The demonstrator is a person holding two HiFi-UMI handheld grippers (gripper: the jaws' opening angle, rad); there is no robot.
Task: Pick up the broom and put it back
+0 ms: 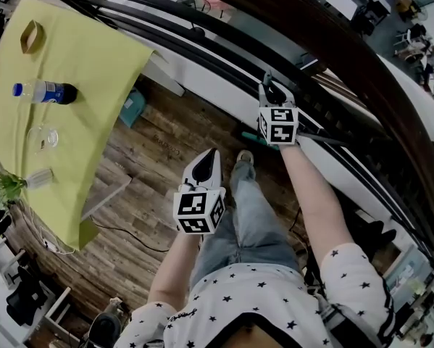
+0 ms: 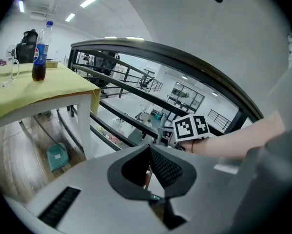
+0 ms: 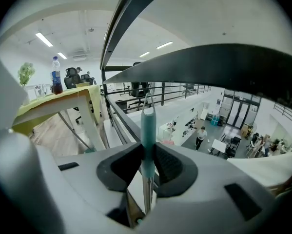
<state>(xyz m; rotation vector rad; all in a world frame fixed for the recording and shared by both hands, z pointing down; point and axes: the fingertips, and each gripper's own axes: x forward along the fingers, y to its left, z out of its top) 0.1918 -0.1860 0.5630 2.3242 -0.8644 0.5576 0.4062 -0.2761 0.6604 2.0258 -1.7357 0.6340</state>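
The broom's teal handle stands upright between the pads of my right gripper, which is shut on it. Its bare metal shaft runs down below the jaws, and a wire loop tops the handle. In the head view the right gripper is held out against the dark railing, its marker cube facing me. My left gripper hangs lower and nearer my body, over the wooden floor. Its jaws come together at the tips with nothing in them. The broom's head is hidden.
A table under a yellow-green cloth stands at the left, bearing a cola bottle and a glass. A teal dustpan lies under its edge. Beyond the railing the floor drops to a lower hall.
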